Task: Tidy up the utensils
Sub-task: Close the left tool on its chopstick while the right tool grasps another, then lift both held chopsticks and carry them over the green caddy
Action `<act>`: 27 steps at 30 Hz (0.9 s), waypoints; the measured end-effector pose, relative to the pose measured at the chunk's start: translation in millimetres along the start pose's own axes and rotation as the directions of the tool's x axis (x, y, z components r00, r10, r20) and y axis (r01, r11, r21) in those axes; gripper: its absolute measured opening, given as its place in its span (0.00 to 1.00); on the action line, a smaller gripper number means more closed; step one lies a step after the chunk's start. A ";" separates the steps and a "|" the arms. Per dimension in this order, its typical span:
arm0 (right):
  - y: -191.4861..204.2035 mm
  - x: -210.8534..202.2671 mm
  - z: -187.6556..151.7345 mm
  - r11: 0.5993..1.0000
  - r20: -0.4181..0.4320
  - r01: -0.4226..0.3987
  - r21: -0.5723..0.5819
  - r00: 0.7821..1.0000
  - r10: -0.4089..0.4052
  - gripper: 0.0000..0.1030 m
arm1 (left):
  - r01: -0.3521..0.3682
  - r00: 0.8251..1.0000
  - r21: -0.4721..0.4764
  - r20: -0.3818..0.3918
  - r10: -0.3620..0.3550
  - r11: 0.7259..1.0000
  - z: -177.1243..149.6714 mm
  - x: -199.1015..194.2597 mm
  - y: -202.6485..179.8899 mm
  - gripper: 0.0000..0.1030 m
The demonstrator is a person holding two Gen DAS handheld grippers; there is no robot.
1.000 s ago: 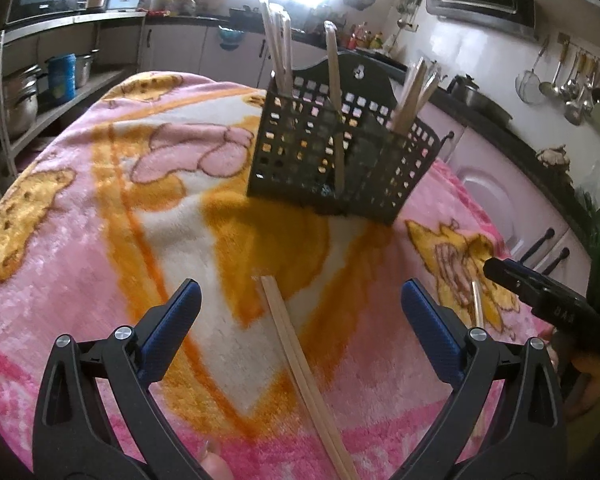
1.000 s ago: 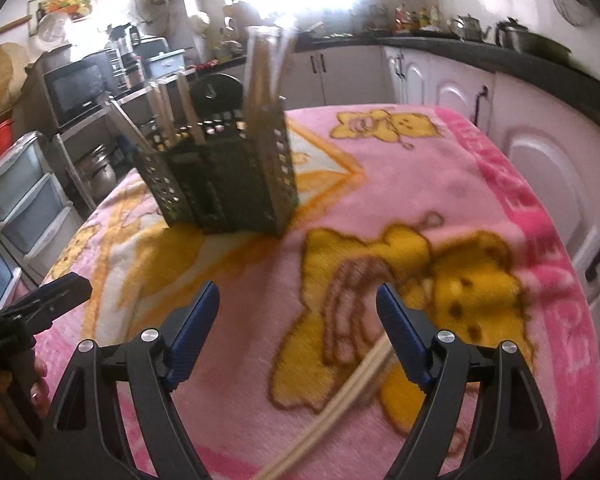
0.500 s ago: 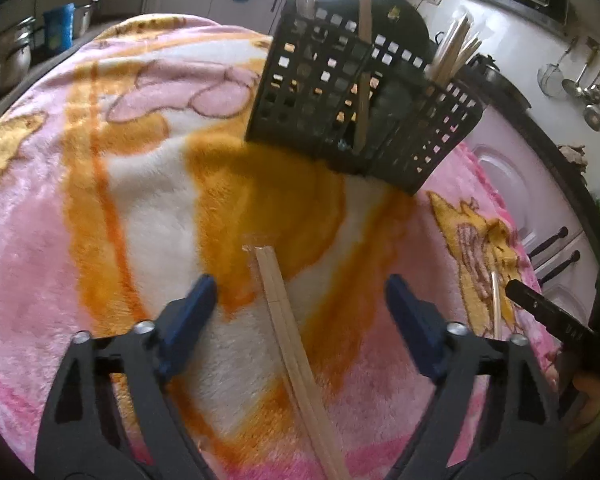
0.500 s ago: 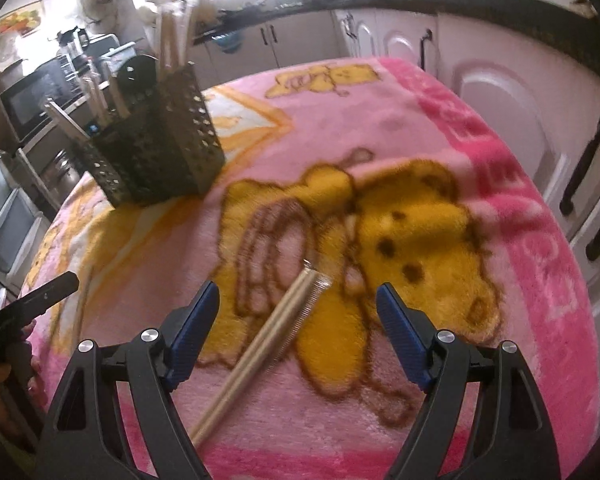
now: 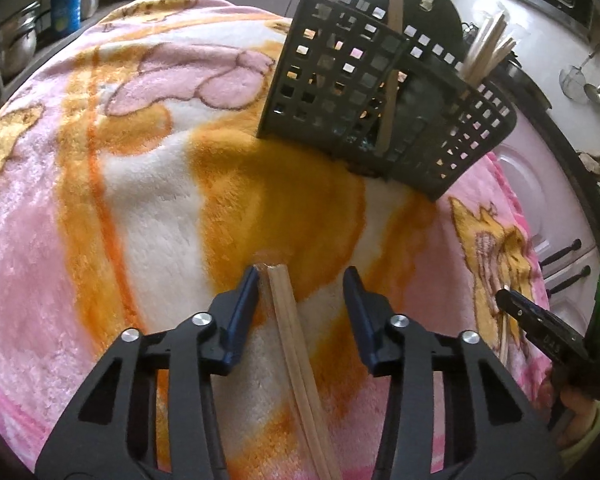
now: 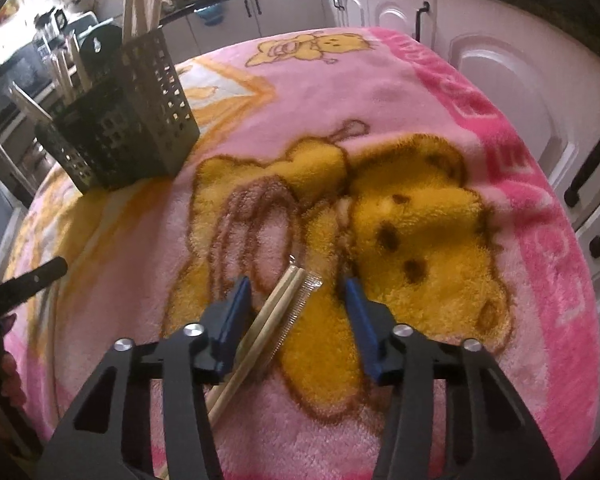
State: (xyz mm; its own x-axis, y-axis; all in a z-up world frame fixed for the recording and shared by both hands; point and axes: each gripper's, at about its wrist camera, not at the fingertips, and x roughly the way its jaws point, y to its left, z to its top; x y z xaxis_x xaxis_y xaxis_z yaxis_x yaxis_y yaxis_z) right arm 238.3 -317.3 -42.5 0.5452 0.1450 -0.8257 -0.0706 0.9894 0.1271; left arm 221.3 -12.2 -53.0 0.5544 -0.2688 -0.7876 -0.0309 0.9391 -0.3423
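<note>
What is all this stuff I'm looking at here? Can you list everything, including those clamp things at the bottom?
blanket: one, pink with orange and yellow cartoon bears, covering the table.
utensil holder: one, dark perforated plastic, far side of the blanket, with pale sticks upright in it.
wooden chopsticks: one pair, pale wood, flat on the blanket between the left clamp's fingers.
wrapped chopsticks: one pair, pale wood beside a clear wrapper, flat on the yellow bear.
cabinets: several, white with dark handles, beside the table.
left gripper: black with blue pads, jaws just closing around the wooden chopsticks, gap remaining.
right gripper: same, closing around the wrapped chopsticks.
</note>
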 end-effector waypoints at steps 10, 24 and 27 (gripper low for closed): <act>21.1 -8.4 6.4 0.987 0.022 -0.156 -0.034 0.987 0.157 0.06 | 0.027 0.999 -0.047 0.020 -0.026 0.999 8.2 -6.2 23.7 0.02; 74.6 -67.4 54.5 0.930 0.185 -0.314 -0.192 0.919 0.348 0.05 | 0.033 0.969 0.052 0.243 -0.045 0.998 35.1 -81.5 2.1 0.01; 83.1 -77.2 63.3 0.921 0.216 -0.320 -0.221 0.905 0.366 0.05 | 0.043 0.954 0.067 0.294 -0.061 0.997 45.7 -100.6 -5.4 0.01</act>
State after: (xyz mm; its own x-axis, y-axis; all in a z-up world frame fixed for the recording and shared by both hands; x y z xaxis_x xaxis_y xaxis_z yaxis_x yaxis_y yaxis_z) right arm 243.3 -247.0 66.6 0.6480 0.4912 -0.5821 -0.4243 0.8675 0.2598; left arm 203.7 19.6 51.5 0.7752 -0.2510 -0.5797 0.0488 0.9387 -0.3412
